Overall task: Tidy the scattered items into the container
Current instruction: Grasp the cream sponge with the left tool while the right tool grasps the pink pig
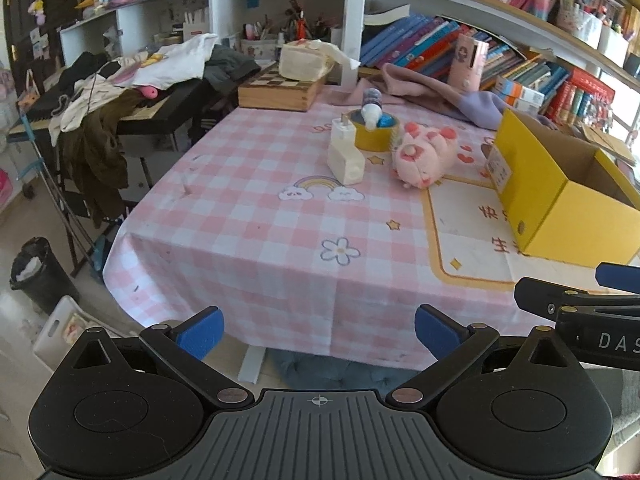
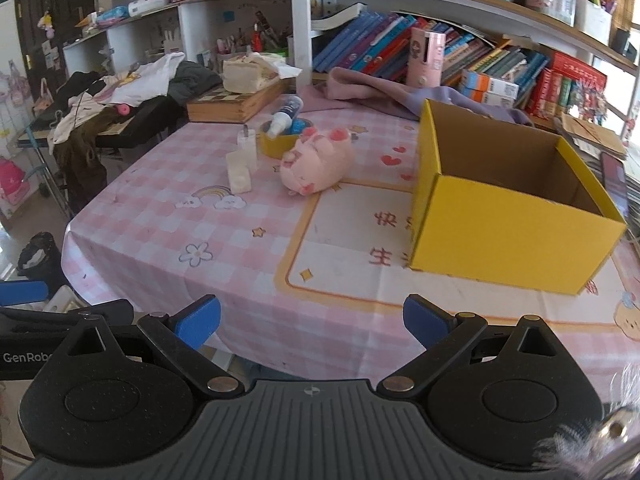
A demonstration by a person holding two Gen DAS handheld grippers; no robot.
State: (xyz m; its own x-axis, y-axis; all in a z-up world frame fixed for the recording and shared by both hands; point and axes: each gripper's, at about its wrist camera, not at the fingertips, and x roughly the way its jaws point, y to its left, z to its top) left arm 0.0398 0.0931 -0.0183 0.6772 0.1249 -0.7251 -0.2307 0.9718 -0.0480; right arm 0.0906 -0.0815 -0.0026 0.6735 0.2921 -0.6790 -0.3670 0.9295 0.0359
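Observation:
An open yellow cardboard box (image 2: 508,216) (image 1: 552,200) stands empty on the right of the pink checked tablecloth (image 2: 224,248) (image 1: 248,216). Left of it lies a pink plush pig (image 2: 316,162) (image 1: 426,156). Behind the pig a yellow tape roll (image 2: 280,142) (image 1: 376,134) holds a white and blue bottle (image 2: 285,114) (image 1: 372,108). Two white charger plugs (image 2: 242,164) (image 1: 346,154) stand left of the roll. My left gripper (image 1: 319,332) and right gripper (image 2: 312,322) hang open at the table's near edge, far from every item, with nothing between their fingers.
A wooden chess box (image 1: 280,90) with a cream tissue pouch sits at the table's far end, beside a lilac cloth (image 2: 384,90) and a pink canister (image 2: 428,56). Bookshelves line the back and right. A clothes-covered keyboard stand (image 1: 120,92) and a black bin (image 1: 40,276) stand left.

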